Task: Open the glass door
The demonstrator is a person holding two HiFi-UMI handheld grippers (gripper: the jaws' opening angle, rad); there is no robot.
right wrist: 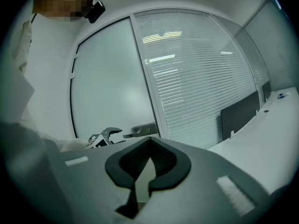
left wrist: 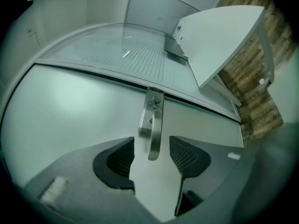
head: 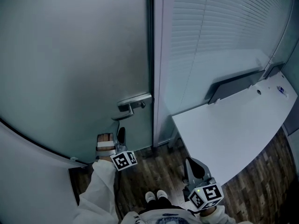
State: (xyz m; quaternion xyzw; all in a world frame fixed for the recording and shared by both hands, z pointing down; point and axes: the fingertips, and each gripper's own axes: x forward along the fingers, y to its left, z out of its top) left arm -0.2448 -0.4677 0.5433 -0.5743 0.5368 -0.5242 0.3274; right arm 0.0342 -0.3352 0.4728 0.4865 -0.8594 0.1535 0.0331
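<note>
The frosted glass door fills the left half of the head view. It is closed against its pale frame, and its silver metal lever handle sits at the door's right edge, near frame centre. The lever's long axis runs across the picture there.

The left gripper hangs just below and slightly left of the lever, clearly the nearer one. In the left gripper view its fingers are spread wide and empty. The lever appears upright at centre frame, lined up with the gap but beyond the tips and untouched.

So the next move is probably a short push forward to straddle the lever.

The right gripper waits at lower right beside the white curved desk, its fingers pressed together at the tips on nothing.
</note>
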